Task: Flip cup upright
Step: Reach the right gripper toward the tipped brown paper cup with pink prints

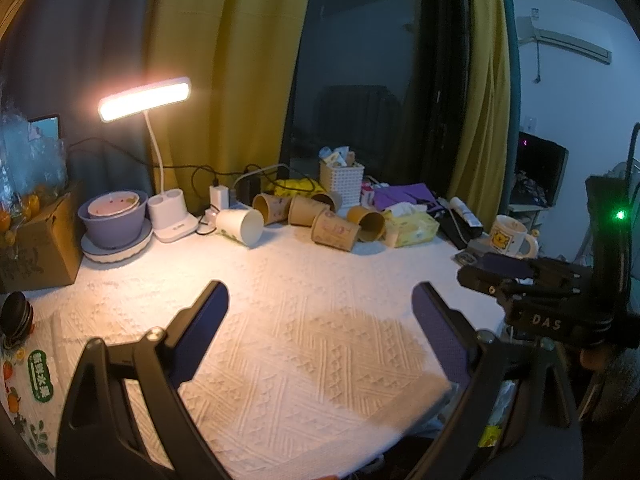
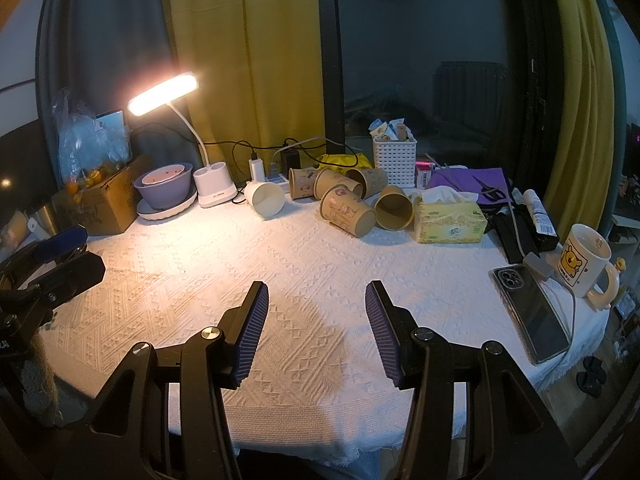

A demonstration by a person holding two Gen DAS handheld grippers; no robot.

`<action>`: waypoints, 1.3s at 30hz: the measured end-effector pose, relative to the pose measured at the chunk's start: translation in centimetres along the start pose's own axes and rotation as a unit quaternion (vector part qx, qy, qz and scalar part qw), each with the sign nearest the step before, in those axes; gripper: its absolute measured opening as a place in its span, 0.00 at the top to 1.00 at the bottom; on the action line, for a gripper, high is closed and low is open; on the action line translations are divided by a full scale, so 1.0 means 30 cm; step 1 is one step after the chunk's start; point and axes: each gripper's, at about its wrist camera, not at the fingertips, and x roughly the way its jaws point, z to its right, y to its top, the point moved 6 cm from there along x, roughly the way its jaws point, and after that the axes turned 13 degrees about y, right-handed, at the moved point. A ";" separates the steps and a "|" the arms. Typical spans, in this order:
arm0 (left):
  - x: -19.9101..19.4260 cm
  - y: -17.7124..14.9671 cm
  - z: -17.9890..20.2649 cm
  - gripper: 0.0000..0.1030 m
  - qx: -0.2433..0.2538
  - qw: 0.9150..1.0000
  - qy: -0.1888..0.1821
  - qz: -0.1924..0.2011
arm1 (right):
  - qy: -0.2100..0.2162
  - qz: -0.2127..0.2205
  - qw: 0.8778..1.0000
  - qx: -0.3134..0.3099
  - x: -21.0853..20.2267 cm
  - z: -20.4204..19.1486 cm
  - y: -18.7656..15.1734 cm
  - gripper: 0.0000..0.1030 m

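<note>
While nothing sits between either pair of fingers, both grippers hang over the near part of the table, well apart from the cups.

Left gripper (image 1: 320,300): fingers spread wide, empty, above the white textured tablecloth (image 1: 280,312).

Right gripper (image 2: 316,300): fingers spread apart, empty, above the same cloth; in the left wrist view it shows at the right edge, beside the table's right side.

White cup (image 2: 265,197): lies on its side at the far side of the table, mouth turned toward the cameras, just right of the lamp base (image 2: 215,184).

Brown paper cups (image 2: 347,210): a cluster of several, all tipped on their sides, just right of the white cup and touching one another; the nearest one lies with its mouth toward the front right.

Tissue box (image 2: 450,222): yellow, just right of the brown cups.

Desk lamp (image 2: 163,93): lit, its head above the far left of the table.

Purple bowl (image 2: 164,184): left of the lamp base, set on a white plate.

White basket (image 2: 394,160): behind the brown cups.

Mug (image 2: 582,262): upright with a yellow bear print, at the right edge, near a phone (image 2: 532,312) lying flat.
</note>
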 end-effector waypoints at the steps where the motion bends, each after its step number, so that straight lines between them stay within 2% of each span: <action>1: 0.000 0.000 0.000 0.09 0.000 1.000 0.000 0.000 | 0.000 0.000 1.000 0.000 0.001 -0.004 0.002 0.48; 8: 0.019 -0.010 0.004 0.09 0.011 1.000 -0.004 -0.010 | -0.001 -0.002 1.000 0.004 -0.001 0.024 -0.004 0.48; 12: 0.089 -0.021 0.013 0.09 0.027 0.999 -0.016 -0.037 | -0.004 -0.011 1.000 0.008 0.029 0.063 -0.009 0.48; 19: 0.273 -0.018 0.052 0.09 0.104 0.991 -0.036 -0.080 | -0.019 -0.042 0.999 0.026 0.124 0.183 -0.017 0.48; 24: 0.425 0.006 0.096 0.09 0.183 0.978 -0.034 -0.092 | -0.028 -0.059 0.997 0.044 0.192 0.272 -0.004 0.47; 26: 0.489 0.014 0.111 0.09 0.216 0.971 -0.032 -0.097 | -0.026 -0.065 0.996 0.052 0.227 0.303 0.003 0.37; 28: 0.552 0.021 0.127 0.09 0.247 0.963 -0.035 -0.103 | -0.024 -0.070 0.996 0.056 0.258 0.326 0.013 0.36; 33: 0.708 0.032 0.181 0.09 0.339 0.934 -0.045 -0.108 | -0.017 -0.083 0.994 0.068 0.355 0.388 0.044 0.36; 39: 0.899 0.049 0.273 0.09 0.455 0.882 -0.060 -0.105 | -0.004 -0.092 0.993 0.079 0.453 0.453 0.068 0.36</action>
